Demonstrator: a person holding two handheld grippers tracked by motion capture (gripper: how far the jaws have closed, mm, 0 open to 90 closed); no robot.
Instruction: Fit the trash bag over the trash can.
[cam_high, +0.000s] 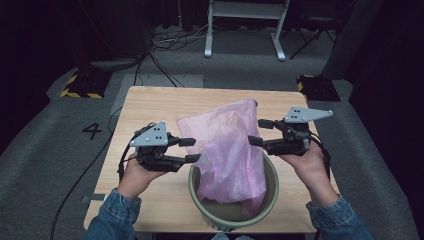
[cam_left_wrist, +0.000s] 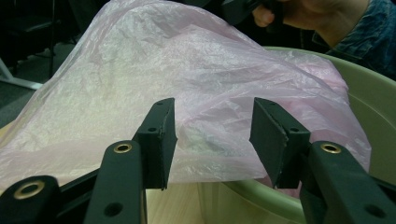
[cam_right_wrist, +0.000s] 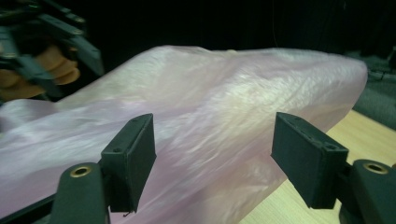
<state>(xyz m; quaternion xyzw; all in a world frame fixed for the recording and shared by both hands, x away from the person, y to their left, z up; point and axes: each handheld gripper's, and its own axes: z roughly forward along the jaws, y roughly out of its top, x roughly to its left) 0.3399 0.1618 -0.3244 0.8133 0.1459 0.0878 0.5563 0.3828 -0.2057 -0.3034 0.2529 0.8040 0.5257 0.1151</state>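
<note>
I hold my left gripper (cam_high: 191, 150) just left of the pink plastic bag (cam_high: 227, 150), its 2 jaws spread with nothing pinched between them; in the left gripper view the bag's film lies beyond the pads (cam_left_wrist: 164, 140), apart from them. My right gripper (cam_high: 259, 132) sits at the bag's right side, its 2 jaws also spread wide and empty, the pads (cam_right_wrist: 133, 161) clear of the film in the right gripper view. The bag stands half inside the pale green bucket (cam_high: 272, 187), which rests at the near edge of the wooden table (cam_high: 150, 105), about midway along it. The bag's lower part fills the bucket's mouth while its upper part slopes back over the far rim toward the table's middle. My hands (cam_high: 137, 175) come in from the near edge in denim sleeves (cam_high: 112, 220).
</note>
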